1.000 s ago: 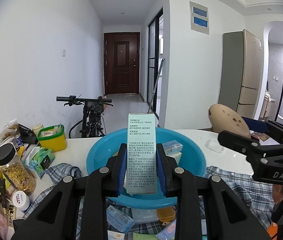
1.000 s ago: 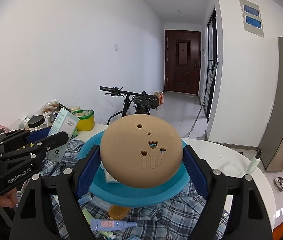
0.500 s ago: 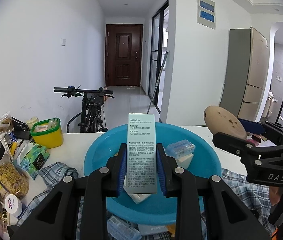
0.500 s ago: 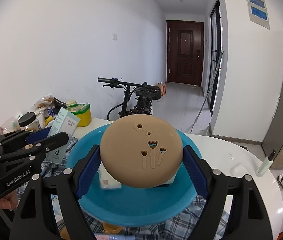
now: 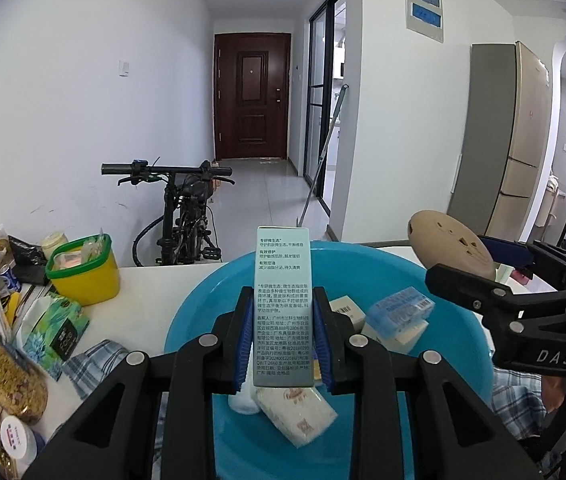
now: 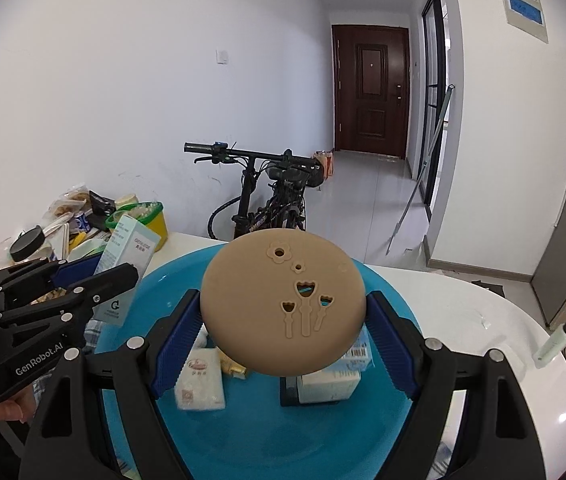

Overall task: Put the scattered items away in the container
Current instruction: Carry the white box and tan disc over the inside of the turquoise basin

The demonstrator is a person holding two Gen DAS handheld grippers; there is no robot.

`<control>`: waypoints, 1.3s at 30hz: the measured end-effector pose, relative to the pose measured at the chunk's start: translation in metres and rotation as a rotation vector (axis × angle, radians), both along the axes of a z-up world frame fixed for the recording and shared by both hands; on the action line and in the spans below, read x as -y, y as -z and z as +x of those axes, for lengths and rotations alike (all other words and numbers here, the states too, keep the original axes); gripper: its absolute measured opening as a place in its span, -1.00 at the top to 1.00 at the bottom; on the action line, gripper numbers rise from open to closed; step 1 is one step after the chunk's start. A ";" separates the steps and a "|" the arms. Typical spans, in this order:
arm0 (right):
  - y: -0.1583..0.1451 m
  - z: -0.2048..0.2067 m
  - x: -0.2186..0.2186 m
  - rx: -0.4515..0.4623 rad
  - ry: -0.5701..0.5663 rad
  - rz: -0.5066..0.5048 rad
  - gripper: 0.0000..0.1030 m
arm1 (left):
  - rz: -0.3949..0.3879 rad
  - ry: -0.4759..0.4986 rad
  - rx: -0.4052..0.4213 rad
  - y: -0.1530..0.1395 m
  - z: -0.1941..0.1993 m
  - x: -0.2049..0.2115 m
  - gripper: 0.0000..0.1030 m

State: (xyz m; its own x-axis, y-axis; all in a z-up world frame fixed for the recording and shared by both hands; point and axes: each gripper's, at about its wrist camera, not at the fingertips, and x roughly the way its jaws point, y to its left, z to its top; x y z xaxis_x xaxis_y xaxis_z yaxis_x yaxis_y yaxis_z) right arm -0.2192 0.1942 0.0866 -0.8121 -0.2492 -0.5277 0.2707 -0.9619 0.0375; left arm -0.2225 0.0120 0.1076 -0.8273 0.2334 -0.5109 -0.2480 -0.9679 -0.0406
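Note:
My left gripper point(image 5: 283, 320) is shut on a tall pale green box point(image 5: 283, 300) with printed text, held upright over the blue basin point(image 5: 203, 312). My right gripper point(image 6: 283, 324) is shut on a round tan disc point(image 6: 275, 300) with flower cut-outs, held over the same basin point(image 6: 387, 292). In the basin lie a tissue pack point(image 5: 297, 410), a blue-and-white packet point(image 5: 401, 314) and small boxes point(image 5: 347, 310). Each gripper shows in the other's view: the right with the disc point(image 5: 449, 246), the left with the box point(image 6: 131, 256).
A yellow tub with a green rim point(image 5: 83, 272), snack bags, a jar of dried flowers point(image 5: 3, 376) and a teal packet point(image 5: 57, 330) crowd the table's left. A checked cloth point(image 5: 95, 360) lies under the basin. A bicycle point(image 5: 187, 216) stands behind. A pen point(image 6: 555, 340) lies right.
Both grippers have moved forward over the basin with their loads, so the basin's contents now show below them. Both grips are unchanged.

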 end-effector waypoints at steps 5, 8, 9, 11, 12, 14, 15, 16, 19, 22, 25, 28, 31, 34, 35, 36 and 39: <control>0.003 -0.021 0.000 0.000 0.009 -0.003 -0.56 | 0.023 -0.009 -0.005 0.000 -0.025 -0.002 0.43; 0.002 -0.034 -0.002 0.002 0.018 -0.020 -0.56 | 0.030 -0.014 -0.014 -0.002 -0.038 -0.002 0.43; 0.001 -0.038 -0.003 0.002 0.022 -0.023 -0.56 | 0.030 -0.015 -0.018 -0.002 -0.042 -0.003 0.43; -0.001 -0.046 -0.005 -0.003 0.032 -0.020 -0.56 | 0.032 -0.018 -0.024 -0.004 -0.051 -0.004 0.43; -0.001 -0.050 -0.005 -0.006 0.036 -0.016 -0.56 | 0.033 -0.018 -0.025 -0.004 -0.055 -0.004 0.43; -0.001 -0.058 -0.005 -0.008 0.043 -0.011 -0.56 | 0.031 -0.018 -0.029 -0.005 -0.065 -0.006 0.43; 0.000 -0.063 -0.005 -0.006 0.045 -0.007 -0.56 | 0.028 -0.016 -0.031 -0.006 -0.069 -0.006 0.43; 0.000 -0.066 -0.004 -0.005 0.046 -0.009 -0.56 | 0.023 -0.013 -0.031 -0.006 -0.074 -0.007 0.43; -0.001 -0.078 -0.004 -0.003 0.051 -0.026 -0.56 | 0.025 -0.026 -0.031 -0.009 -0.092 -0.007 0.43; -0.002 -0.090 -0.005 0.002 0.053 -0.045 -0.56 | 0.016 -0.034 -0.032 -0.009 -0.106 -0.008 0.43; 0.000 -0.101 -0.006 0.010 0.061 -0.049 -0.56 | 0.008 -0.034 -0.024 -0.007 -0.117 -0.009 0.43; 0.004 -0.112 -0.008 0.054 0.052 -0.085 -0.56 | 0.014 -0.037 -0.009 -0.003 -0.127 -0.008 0.43; 0.008 -0.118 -0.007 0.067 0.053 -0.082 -0.56 | 0.016 -0.024 0.013 0.002 -0.132 -0.011 0.43; 0.014 -0.123 -0.009 0.097 0.048 -0.083 -0.56 | 0.013 -0.008 0.056 0.008 -0.137 -0.013 0.43; 0.017 -0.126 -0.010 0.121 0.040 -0.094 -0.56 | 0.025 -0.004 0.079 0.011 -0.140 -0.012 0.43; 0.019 -0.129 -0.011 0.144 0.034 -0.102 -0.56 | 0.043 0.003 0.104 0.013 -0.142 -0.010 0.43; 0.026 -0.134 -0.012 0.189 0.031 -0.105 -0.56 | 0.069 0.020 0.177 0.023 -0.151 -0.005 0.43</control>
